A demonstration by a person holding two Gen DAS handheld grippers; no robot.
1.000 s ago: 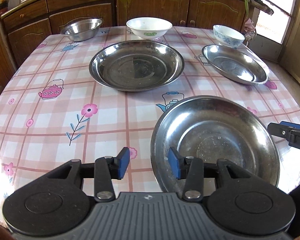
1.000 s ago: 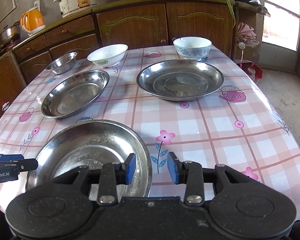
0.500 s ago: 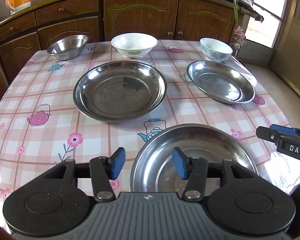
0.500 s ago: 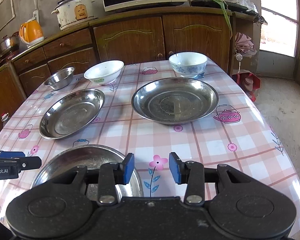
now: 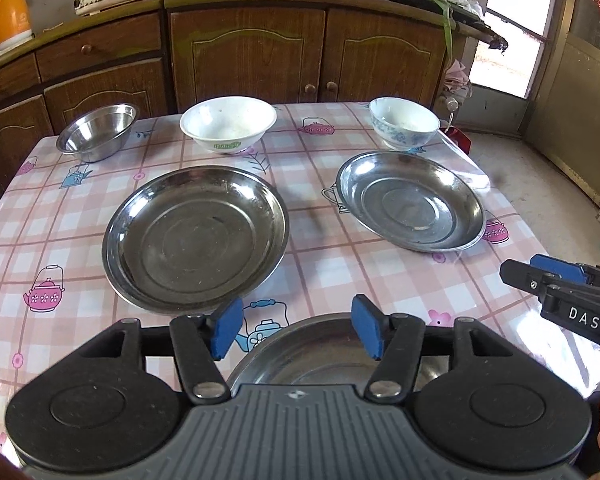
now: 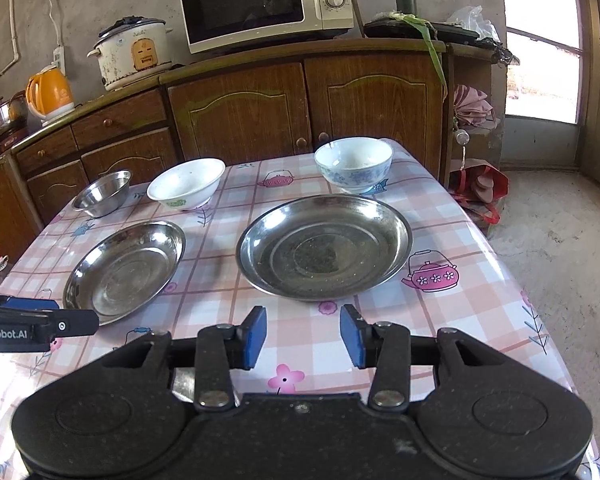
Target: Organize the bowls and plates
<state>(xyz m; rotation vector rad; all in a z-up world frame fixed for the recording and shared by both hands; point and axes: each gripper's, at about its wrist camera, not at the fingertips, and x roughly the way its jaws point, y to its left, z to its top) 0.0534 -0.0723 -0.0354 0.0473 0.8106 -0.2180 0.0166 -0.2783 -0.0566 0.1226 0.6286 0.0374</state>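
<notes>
A: Where do the dishes sit?

B: Take the middle steel plate [image 5: 196,236] as the mark. Behind it stands the white bowl [image 5: 228,124], with the small steel bowl [image 5: 96,132] to that bowl's left and the blue-patterned bowl [image 5: 404,122] to its right. A second steel plate [image 5: 410,200] lies right of the mark, a third steel plate [image 5: 324,356] just in front of it — all on the checked surface [image 5: 40,216].

A: And the fingers?

B: The left gripper [image 5: 296,330] has just been opening; its fingers stand apart above the near plate's rim, nothing between them. The right gripper [image 6: 303,336] has been opening too — fingers parted, only cloth showing between them.
</notes>
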